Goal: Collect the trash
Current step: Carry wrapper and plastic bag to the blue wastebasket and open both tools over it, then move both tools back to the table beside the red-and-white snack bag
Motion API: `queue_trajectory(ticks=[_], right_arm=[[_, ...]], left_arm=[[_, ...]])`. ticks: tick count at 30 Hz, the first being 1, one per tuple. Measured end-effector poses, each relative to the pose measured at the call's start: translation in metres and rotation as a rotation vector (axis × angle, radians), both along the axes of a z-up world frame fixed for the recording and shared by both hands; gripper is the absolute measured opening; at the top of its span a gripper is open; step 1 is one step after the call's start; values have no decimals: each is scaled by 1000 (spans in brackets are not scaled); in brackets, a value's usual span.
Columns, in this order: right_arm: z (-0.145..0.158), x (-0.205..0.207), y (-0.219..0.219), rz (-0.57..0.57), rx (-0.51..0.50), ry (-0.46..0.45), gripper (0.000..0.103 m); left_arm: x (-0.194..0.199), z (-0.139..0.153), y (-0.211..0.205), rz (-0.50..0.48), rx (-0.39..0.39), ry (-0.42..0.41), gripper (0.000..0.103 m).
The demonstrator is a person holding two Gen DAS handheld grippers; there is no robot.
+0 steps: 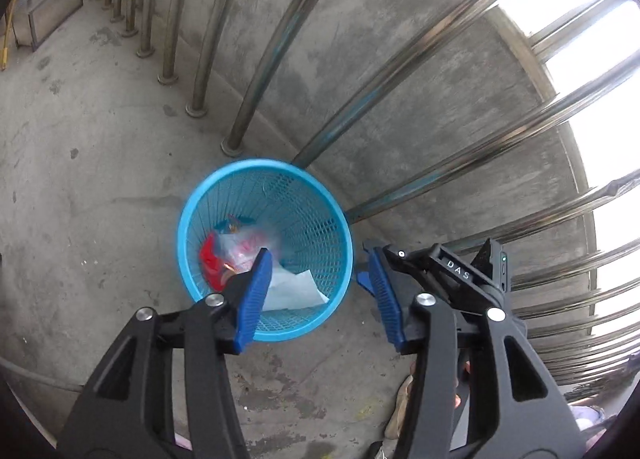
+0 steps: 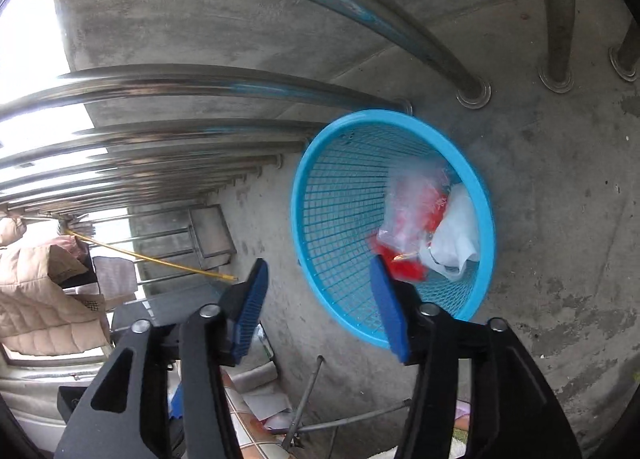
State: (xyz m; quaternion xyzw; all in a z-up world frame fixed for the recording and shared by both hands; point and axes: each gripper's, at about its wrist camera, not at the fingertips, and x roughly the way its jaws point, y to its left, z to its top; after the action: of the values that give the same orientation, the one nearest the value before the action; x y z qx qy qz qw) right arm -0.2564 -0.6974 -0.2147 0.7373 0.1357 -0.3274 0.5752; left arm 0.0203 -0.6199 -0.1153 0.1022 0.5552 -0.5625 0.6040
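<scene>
Left wrist view is showing the blue basket (image 1: 265, 251) at frame centre already holding trash (image 1: 256, 259), while left gripper (image 1: 316, 295) and right gripper (image 2: 320, 307) are hovering apart, empty.

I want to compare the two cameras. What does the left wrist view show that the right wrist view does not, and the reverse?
Only the left wrist view shows the right gripper, beside the basket rim, jaws open and empty.

Only the right wrist view shows a beige padded jacket, a yellow pole and tiles with papers.

Both show the blue mesh basket on concrete by the steel railing, holding red packaging, clear plastic and white paper.
</scene>
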Motion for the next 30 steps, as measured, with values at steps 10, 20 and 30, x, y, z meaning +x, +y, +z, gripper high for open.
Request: queue_trajectory(ticks=[10,20,30], right_arm=[[45,9,16,9,-99,-46,60],[146,75,62,198,-289,-87,72],[216,162,146,540,-406,-95,72]], left_arm=[[3,62,42,52,-95,-91,64],[26,166,162,169,-151,-421,81],[55,205,325,370,-115,-642,84]])
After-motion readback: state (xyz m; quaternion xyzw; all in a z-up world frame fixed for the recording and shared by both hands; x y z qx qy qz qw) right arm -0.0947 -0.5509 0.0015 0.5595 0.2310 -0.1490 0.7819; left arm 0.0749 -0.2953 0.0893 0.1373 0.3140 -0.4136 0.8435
